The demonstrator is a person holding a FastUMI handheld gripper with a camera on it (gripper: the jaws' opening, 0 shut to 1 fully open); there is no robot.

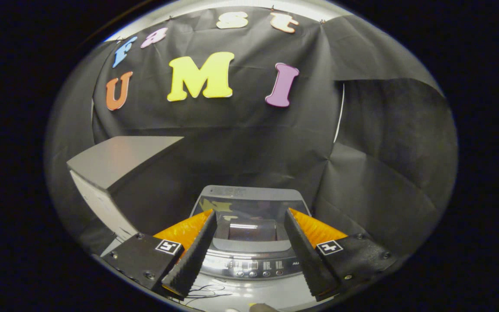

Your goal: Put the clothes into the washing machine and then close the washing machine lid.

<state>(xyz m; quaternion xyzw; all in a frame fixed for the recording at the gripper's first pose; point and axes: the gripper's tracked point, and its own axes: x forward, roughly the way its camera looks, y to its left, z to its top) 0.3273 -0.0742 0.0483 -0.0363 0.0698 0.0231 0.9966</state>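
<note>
Spread wide apart, the hand-held gripper grips nothing; its two fingers reach forward on either side of the one washing machine, which sits between and just beyond them.

Behind everything hangs the black cloth wall of the booth, creased and pinned at the top, with a second sheet overlapping it on the right side.

Next in size is one grey box-like unit standing to the left of the washing machine, taller than it, with a flat top and a paler front face. I cannot tell what it is.

The washing machine is a single top-loader, seen from above and in front. Its lid lies flat and looks closed, with a dark glassy panel that catches reflections. One control strip runs across the near edge, with a row of small round buttons; I can make out about four, though they are too small to count with certainty.

On each finger mount sits one square black-and-white marker, two in all.

Smallest, a few thin dark wires lie in loose loops on the pale surface just in front of the machine, below the left finger.
</note>
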